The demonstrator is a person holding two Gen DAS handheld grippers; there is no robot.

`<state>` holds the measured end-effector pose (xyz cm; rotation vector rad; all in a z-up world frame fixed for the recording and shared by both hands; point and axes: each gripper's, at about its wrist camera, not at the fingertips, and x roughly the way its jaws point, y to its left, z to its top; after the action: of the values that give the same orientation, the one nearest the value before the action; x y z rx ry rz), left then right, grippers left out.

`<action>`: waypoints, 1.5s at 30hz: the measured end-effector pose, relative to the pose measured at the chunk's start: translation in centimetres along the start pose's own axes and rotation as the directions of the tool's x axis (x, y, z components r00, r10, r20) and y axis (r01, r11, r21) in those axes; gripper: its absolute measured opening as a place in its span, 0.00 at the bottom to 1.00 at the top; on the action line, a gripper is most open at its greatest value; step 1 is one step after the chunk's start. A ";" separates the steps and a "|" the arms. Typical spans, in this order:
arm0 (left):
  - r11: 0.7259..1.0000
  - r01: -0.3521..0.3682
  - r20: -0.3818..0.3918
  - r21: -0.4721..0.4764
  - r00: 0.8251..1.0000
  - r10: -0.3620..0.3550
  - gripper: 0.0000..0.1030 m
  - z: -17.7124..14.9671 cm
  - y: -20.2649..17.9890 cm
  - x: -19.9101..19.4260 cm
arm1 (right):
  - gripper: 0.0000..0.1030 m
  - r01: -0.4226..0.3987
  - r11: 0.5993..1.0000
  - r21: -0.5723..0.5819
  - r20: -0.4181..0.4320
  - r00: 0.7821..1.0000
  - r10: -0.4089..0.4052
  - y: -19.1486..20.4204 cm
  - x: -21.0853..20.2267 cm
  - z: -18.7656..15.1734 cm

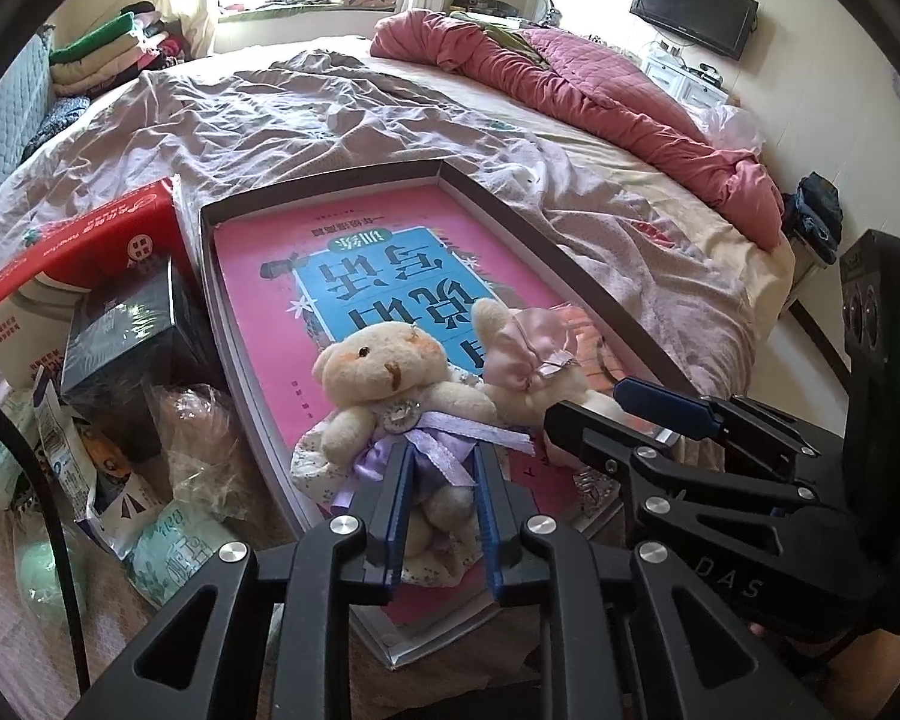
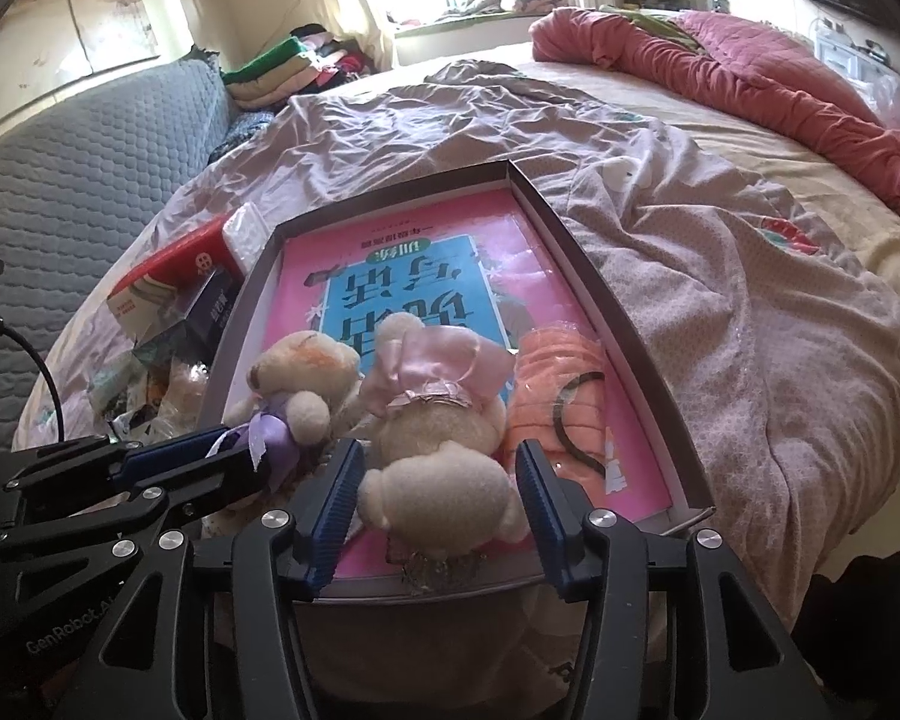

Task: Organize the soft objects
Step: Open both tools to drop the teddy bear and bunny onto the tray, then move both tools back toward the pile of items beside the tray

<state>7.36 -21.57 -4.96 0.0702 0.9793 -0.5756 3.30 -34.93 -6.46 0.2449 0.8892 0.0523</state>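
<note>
A shallow grey tray [image 1: 510,210] [image 2: 570,228] lies on the bed with a pink book [image 1: 258,300] inside it. A cream bear in a purple dress [image 1: 384,372] [image 2: 300,372] sits at the tray's near edge, and my left gripper [image 1: 443,462] [image 2: 240,450] is shut on its lower body. Beside it lies a cream bear in a pink dress [image 1: 528,348] [image 2: 438,420]. My right gripper [image 2: 438,498] [image 1: 585,405] stands open around this bear, its blue pads [image 2: 336,498] close at either side. An orange knit item with a black band [image 2: 564,384] lies to the right in the tray.
Left of the tray sit a red tissue box [image 1: 90,252], a dark box [image 1: 126,330] and several packets and plastic bags [image 1: 168,552]. A rumpled lilac sheet [image 1: 270,114] covers the bed, with a pink quilt [image 1: 600,78] along the far right. Folded clothes [image 1: 108,48] are stacked at the back left.
</note>
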 end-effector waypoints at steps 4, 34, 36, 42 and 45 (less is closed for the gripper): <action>1.000 0.015 -0.003 -0.014 1.000 -0.015 0.27 -0.1 0.1 -0.2 | 0.54 0.004 1.000 0.005 0.005 1.000 -0.004 -0.2 -0.3 0.0; 1.000 0.016 0.103 -0.027 0.995 -0.013 0.68 0.9 0.5 -5.8 | 0.61 0.028 0.999 0.031 0.146 0.989 -0.032 0.2 -5.9 2.3; 1.000 -0.005 0.114 -0.029 0.993 0.008 0.70 1.0 0.7 -6.4 | 0.62 0.034 0.999 0.032 0.156 0.987 -0.038 0.4 -6.3 2.4; 0.997 -0.061 0.132 -0.038 0.989 0.066 0.74 1.1 1.6 -7.8 | 0.68 0.014 1.000 0.015 0.161 0.987 -0.016 1.7 -7.1 2.8; 0.996 -0.076 0.152 -0.055 0.985 0.084 0.76 1.2 2.3 -8.7 | 0.70 0.020 1.000 -0.017 0.176 0.984 -0.016 2.9 -7.8 3.4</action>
<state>5.74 -16.30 2.25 0.0205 0.8354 -0.4756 1.16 -33.89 2.15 0.2204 0.7152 0.0219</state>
